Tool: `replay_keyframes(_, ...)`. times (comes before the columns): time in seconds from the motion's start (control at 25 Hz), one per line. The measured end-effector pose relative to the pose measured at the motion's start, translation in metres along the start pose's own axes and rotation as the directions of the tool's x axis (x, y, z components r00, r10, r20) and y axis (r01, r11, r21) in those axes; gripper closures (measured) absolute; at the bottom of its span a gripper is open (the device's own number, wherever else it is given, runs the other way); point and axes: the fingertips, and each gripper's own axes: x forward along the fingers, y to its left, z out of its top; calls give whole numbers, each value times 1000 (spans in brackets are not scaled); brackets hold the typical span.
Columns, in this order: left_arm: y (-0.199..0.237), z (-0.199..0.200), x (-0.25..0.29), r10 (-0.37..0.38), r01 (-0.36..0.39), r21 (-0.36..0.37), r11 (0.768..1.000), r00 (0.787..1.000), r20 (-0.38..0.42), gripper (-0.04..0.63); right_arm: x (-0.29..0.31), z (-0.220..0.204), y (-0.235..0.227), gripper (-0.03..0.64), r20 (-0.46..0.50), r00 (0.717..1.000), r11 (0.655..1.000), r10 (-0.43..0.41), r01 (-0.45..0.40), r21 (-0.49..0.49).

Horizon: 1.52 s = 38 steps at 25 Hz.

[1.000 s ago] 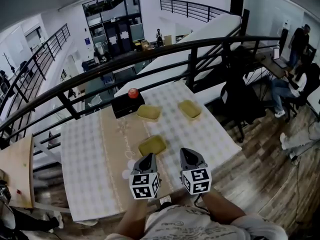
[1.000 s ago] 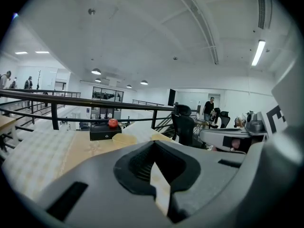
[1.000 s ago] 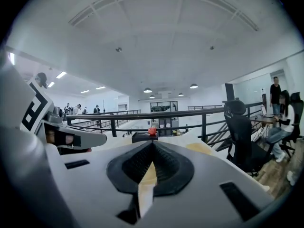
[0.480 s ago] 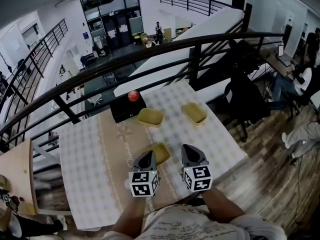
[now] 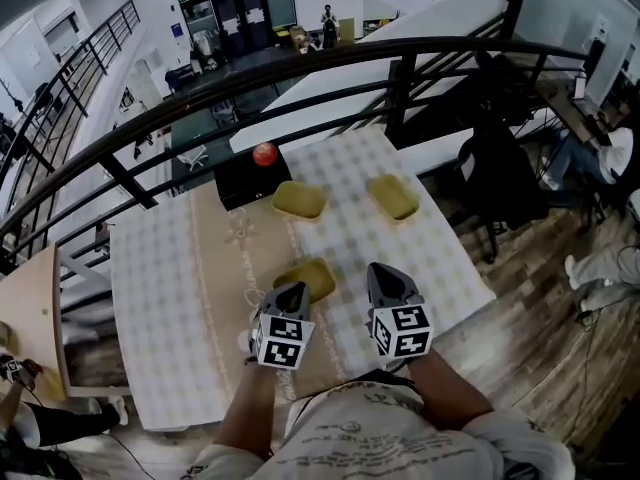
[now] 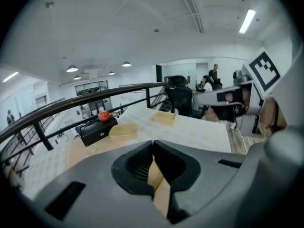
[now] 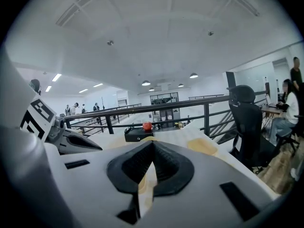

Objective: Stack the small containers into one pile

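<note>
We see three small yellow containers lying open side up and apart on the checked table (image 5: pixel 160 298). The near container (image 5: pixel 308 276) sits at the frame's centre, its long axis running left to right and rising a little to the right, and its lower left end is hidden behind our left gripper (image 5: pixel 293 294). The far-left container (image 5: pixel 299 200) lies above it, long axis nearly left to right, just beside the black box (image 5: pixel 240 182) that carries a red ball (image 5: pixel 264 154). The far-right container (image 5: pixel 393 197) runs from upper left to lower right. Our right gripper (image 5: pixel 384 274) hovers to the right of the near container.

Both claws are pressed together with nothing between them.

Only the head view shows the near container. The left gripper view shows the two far ones and the box beyond its tips, and the right gripper view shows the far-right container clearly at its right.
</note>
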Motion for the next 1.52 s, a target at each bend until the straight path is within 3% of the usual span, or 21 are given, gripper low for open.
replay_keyframes(0.12,-14,-23,16,-83,102,135,986,987,-138,580,-1,-4,-2,624,-14,1000,1000,21,-21,-1)
replay_keyframes(0.24,-28,-50,27,-170,231,197,953,944,-281,529,-5,-11,-6,624,-32,999,999,39,-39,17)
replay_keyframes(0.36,-39,-72,35,-210,312,237,920,904,-372,481,-8,-18,-11,624,-48,998,999,40,-39,27)
replay_keyframes(0.6,-41,-101,59,-183,337,266,903,864,-470,469,-13,-23,-16,624,-69,997,999,28,-27,20)
replay_keyframes(0.88,-53,-122,79,-198,380,234,895,807,-556,469,-17,-29,-20,626,-81,996,1000,22,-21,19)
replay_keyframes(1.16,-50,-140,92,-164,385,250,888,776,-609,488,-21,-33,-34,624,-93,996,1000,-6,8,27)
replay_keyframes(1.24,-47,-142,95,-135,376,281,883,777,-615,505,-22,-33,-38,624,-95,995,999,-13,16,28)
replay_keyframes(1.32,-45,-143,97,-106,365,313,877,782,-614,566,-22,-34,-41,624,-97,995,999,-19,22,31)
replay_keyframes(1.52,-47,-142,100,-96,372,341,864,784,-613,568,-22,-35,-48,624,-96,995,999,-29,32,36)
